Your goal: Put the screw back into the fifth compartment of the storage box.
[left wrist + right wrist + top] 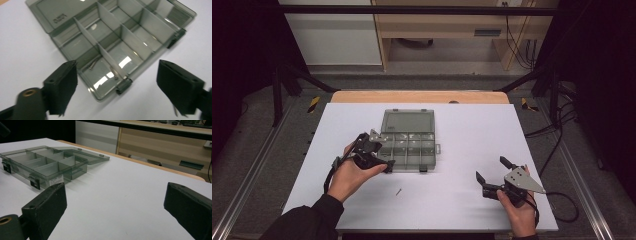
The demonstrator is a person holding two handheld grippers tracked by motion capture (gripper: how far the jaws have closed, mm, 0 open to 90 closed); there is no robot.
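A smoky, see-through compartment box (408,140) lies open near the middle of the white table (472,135), its lid (407,121) folded flat toward the far side and its divided tray toward the person. The left gripper (373,150), held in the person's left hand (351,175), hovers right at the box's near left corner with its jaws spread wide apart and nothing between them. In the left gripper view the 2 black jaws frame that corner of the box, and 2 small screws (92,65) lie in the compartments nearest the gripper, 1 on each side of a divider (110,60). Black latches (123,86) sit along the box's front edge. Another small screw (398,191) rests loose on the table, just near of the box and between the 2 hands. The right gripper (493,172), gripped by the right hand (519,207), sits low over the table at the near right, well apart from the box, its jaws likewise gaping and empty. A black cable (564,207) trails from it toward the table's right edge. Beyond the far edge stands a light wooden cabinet (447,25).
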